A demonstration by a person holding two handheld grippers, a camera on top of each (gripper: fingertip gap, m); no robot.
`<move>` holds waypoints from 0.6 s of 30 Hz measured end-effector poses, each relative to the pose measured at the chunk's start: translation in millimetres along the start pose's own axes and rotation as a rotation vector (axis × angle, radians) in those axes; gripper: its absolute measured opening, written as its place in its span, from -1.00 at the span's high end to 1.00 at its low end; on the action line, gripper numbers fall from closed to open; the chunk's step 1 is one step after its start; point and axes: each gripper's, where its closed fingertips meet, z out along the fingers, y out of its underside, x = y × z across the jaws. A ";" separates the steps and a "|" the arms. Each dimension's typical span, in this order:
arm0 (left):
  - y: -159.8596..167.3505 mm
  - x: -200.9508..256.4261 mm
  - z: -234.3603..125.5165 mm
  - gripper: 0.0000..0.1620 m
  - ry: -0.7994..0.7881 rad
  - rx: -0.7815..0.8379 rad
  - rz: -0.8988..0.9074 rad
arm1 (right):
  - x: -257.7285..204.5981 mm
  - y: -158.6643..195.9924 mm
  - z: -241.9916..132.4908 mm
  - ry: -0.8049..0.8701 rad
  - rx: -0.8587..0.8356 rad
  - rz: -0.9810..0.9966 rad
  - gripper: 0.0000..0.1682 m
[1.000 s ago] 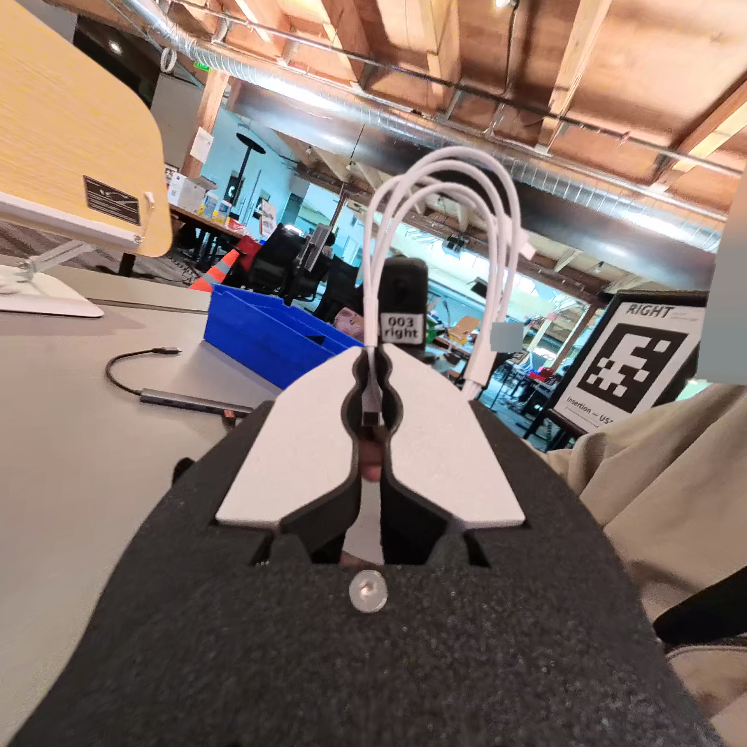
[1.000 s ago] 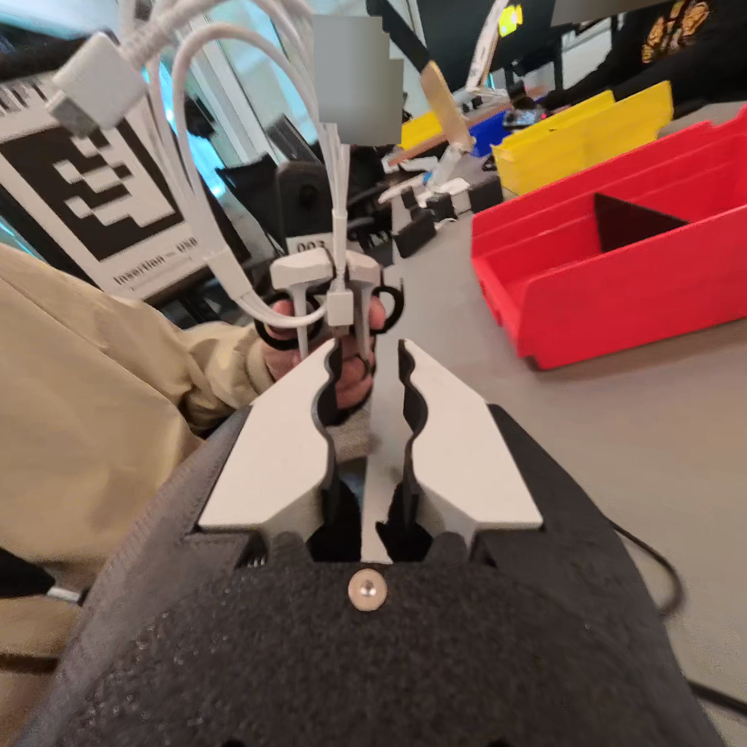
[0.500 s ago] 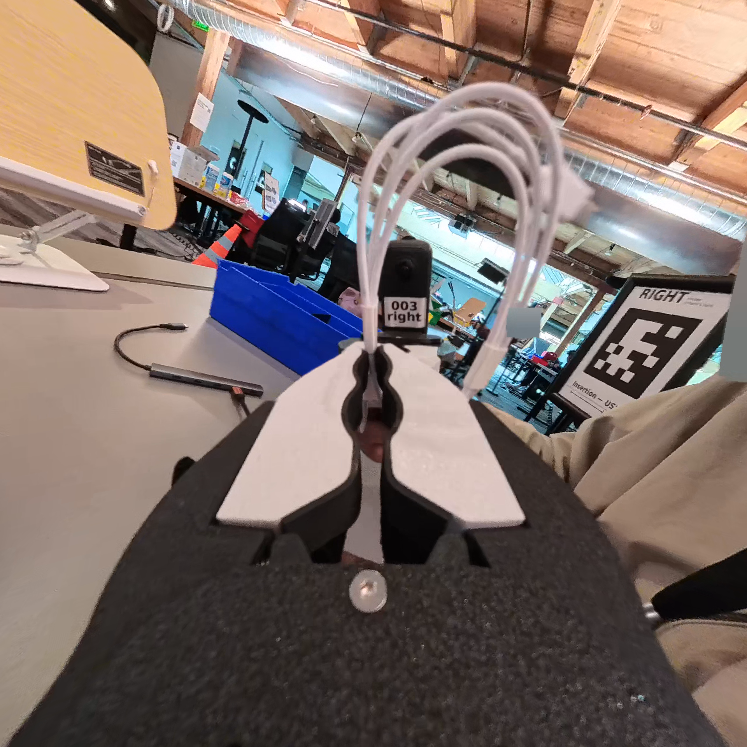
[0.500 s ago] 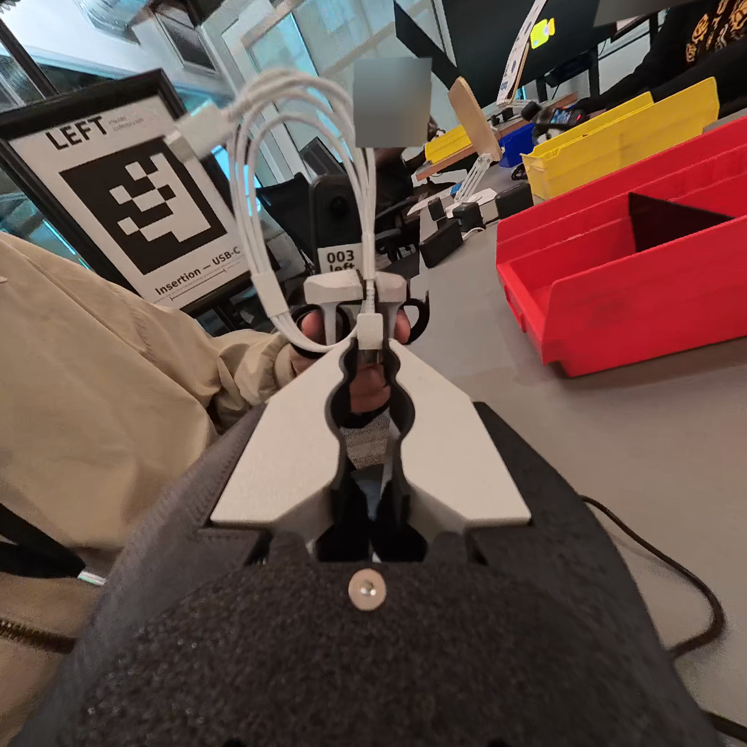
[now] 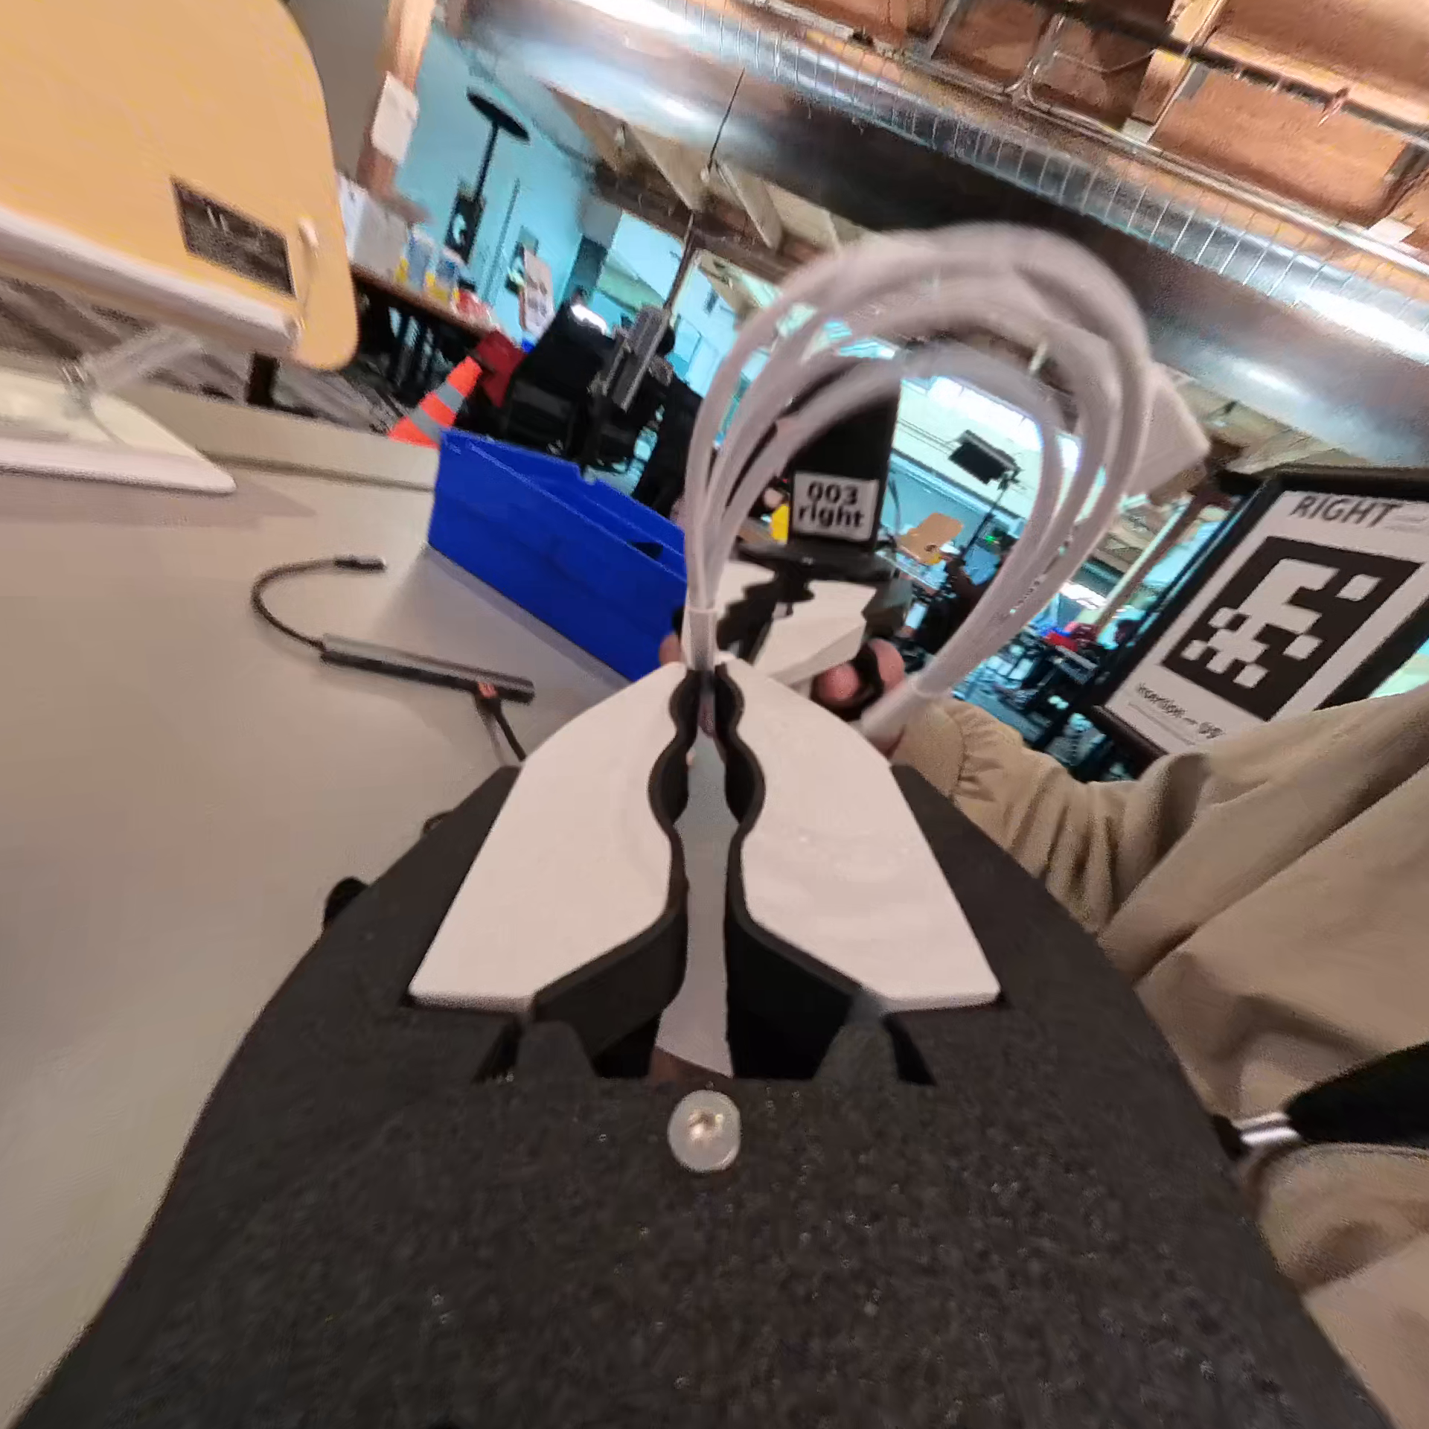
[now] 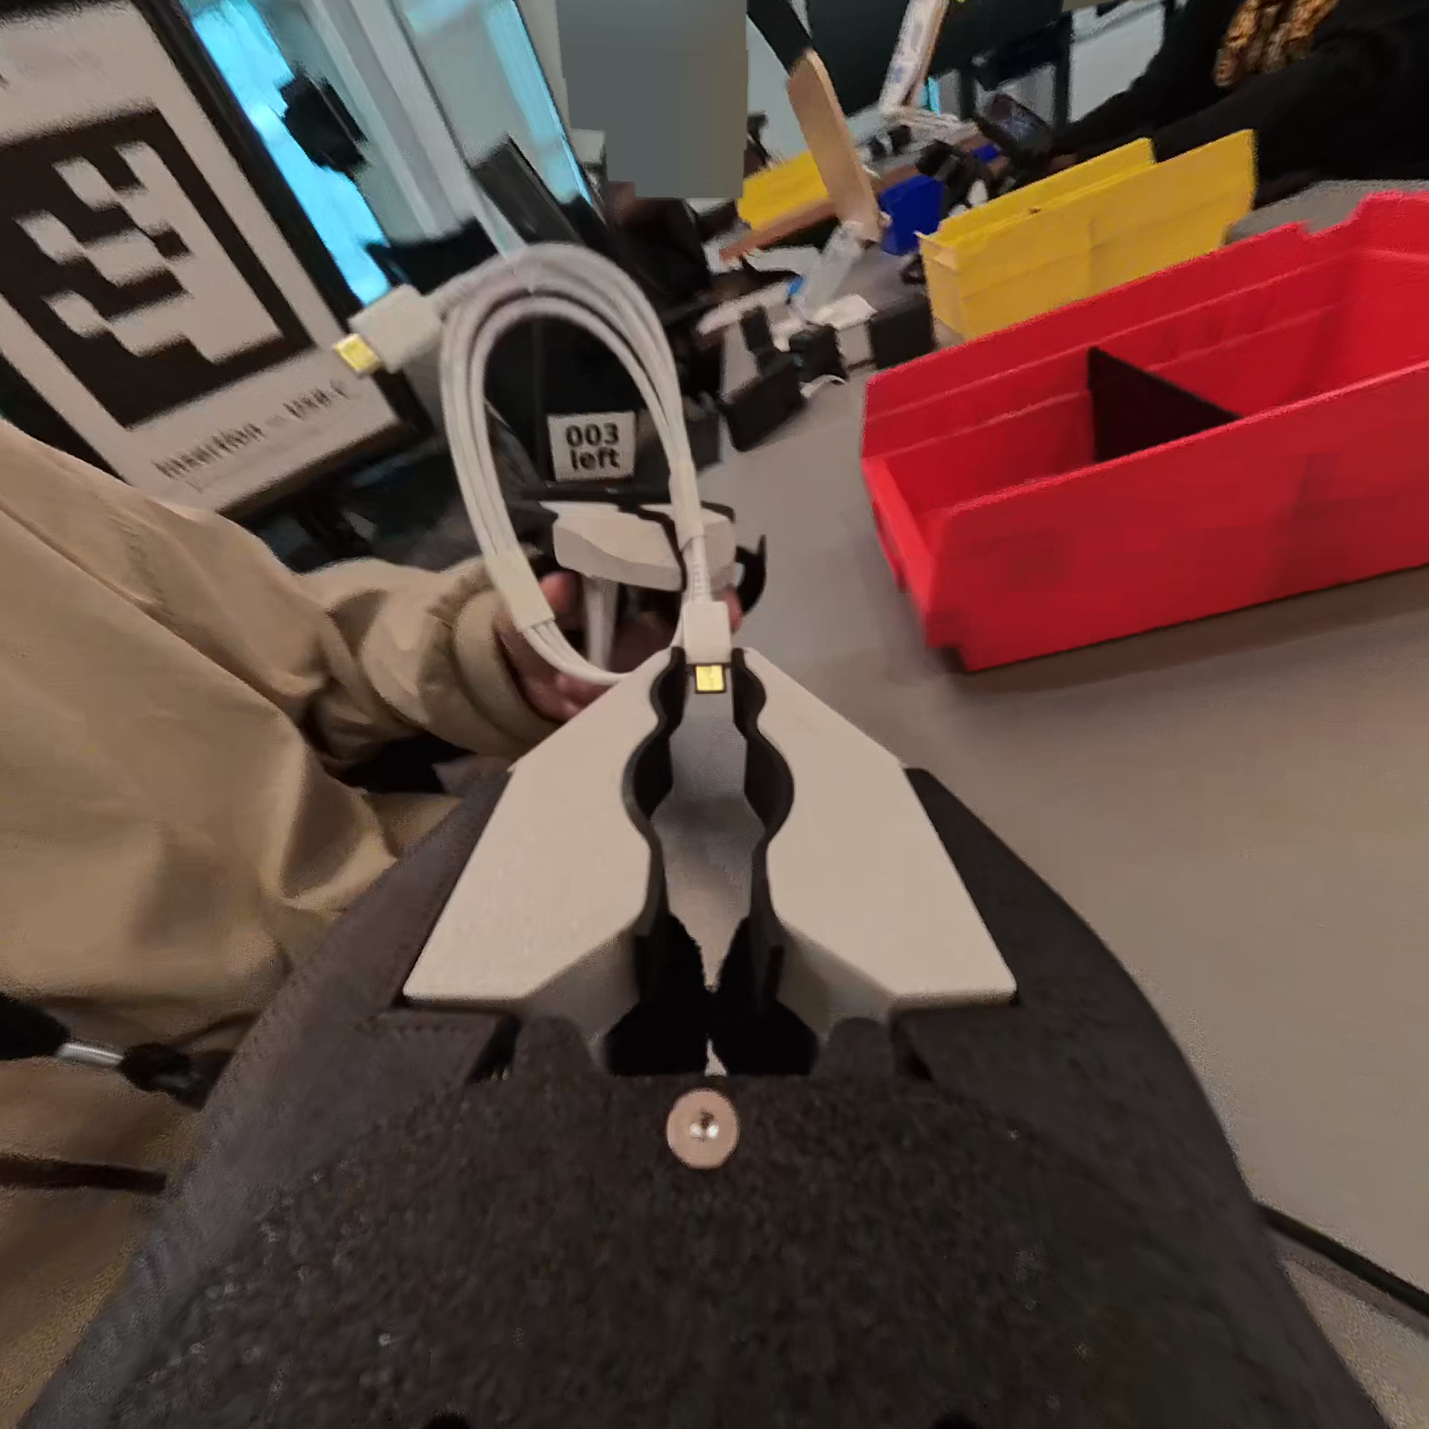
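Grey table [image 6: 1160, 812], both claws pinching white cable [image 5: 912, 325]

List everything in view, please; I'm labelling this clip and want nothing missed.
white cable: one, white, coiled, held between both grippers
red bin: one, red, on table, right
yellow bins: two, yellow, behind red bin
blue bin: one, blue, beyond left gripper
hub: one, grey, black lead, before blue bin
traffic cone: one, orange, background
marker board: one per view, black-and-white
sleeve: beige, person's
left gripper: shut on white cable
right gripper: shut on its gold plug
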 end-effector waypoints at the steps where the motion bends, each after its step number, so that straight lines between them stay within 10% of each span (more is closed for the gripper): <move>1: 0.0 -2.6 -3.3 0.94 0.013 -0.003 -0.040 | 5.3 0.1 -5.1 0.045 -0.033 -0.041 0.87; 12: -31.1 -45.7 -48.9 0.73 -0.283 -0.012 0.255 | 51.7 9.4 -63.6 0.329 -0.281 -0.310 0.86; 18: 4.2 -36.5 -31.0 0.75 -0.251 -0.195 0.353 | 69.7 50.3 -53.3 0.355 -0.446 -0.327 0.87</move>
